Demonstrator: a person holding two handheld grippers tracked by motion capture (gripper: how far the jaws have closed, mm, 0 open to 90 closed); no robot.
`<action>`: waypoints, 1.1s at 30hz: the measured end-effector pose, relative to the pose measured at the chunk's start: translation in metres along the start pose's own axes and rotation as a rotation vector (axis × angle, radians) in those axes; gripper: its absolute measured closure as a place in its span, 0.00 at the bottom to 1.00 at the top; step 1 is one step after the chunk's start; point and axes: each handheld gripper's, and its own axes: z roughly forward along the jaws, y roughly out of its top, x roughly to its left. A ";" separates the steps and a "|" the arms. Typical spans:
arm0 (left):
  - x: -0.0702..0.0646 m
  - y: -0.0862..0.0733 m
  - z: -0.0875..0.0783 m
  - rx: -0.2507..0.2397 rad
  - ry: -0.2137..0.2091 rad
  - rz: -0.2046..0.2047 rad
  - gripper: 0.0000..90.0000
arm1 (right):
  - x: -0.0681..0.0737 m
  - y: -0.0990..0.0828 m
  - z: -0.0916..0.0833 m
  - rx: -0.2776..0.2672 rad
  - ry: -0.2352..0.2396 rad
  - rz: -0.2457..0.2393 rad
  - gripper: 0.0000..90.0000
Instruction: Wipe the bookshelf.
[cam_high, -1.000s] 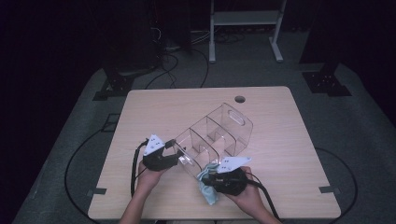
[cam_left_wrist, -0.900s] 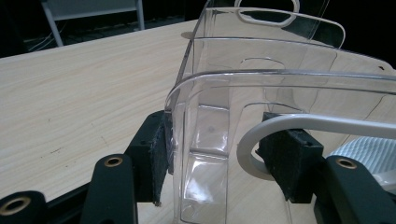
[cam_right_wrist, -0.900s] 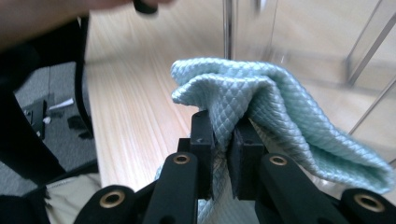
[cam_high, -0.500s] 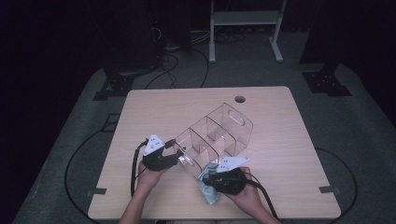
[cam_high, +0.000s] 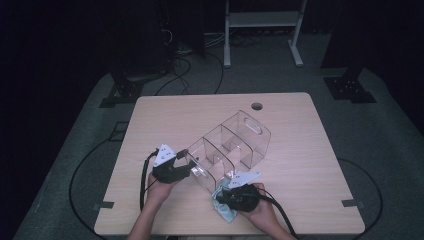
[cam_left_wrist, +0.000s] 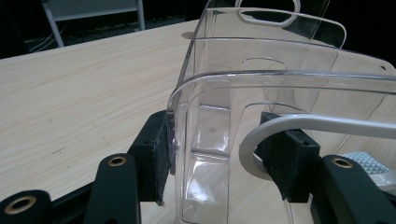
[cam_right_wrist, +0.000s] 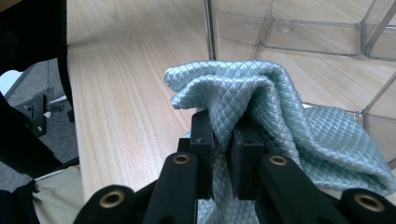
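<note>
Left hand-held gripper is clamped on the organizer wall; right hand-held gripper is clamped on the cloth beside it.

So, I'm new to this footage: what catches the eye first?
A clear divided organizer lies at the table's middle, its near end wall clamped by the left gripper. By the front edge, the right gripper pinches a pale teal quilted cloth.

The high view is dim and soft, with the desk lit from above and the room around it sinking into black. Both gripper views are brighter and sharper. Glare streaks the clear organizer, and the black tongs nearest the lens blur slightly.
</note>
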 end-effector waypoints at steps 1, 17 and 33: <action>0.000 0.000 0.000 0.000 0.000 0.001 0.50 | 0.001 0.000 0.000 -0.001 -0.001 0.000 0.90; 0.000 0.000 0.000 -0.001 0.003 0.001 0.50 | 0.006 0.013 -0.018 -0.064 0.000 -0.011 0.90; 0.001 0.001 -0.002 0.003 0.017 0.001 0.50 | 0.008 0.012 -0.015 -0.052 0.016 -0.012 0.90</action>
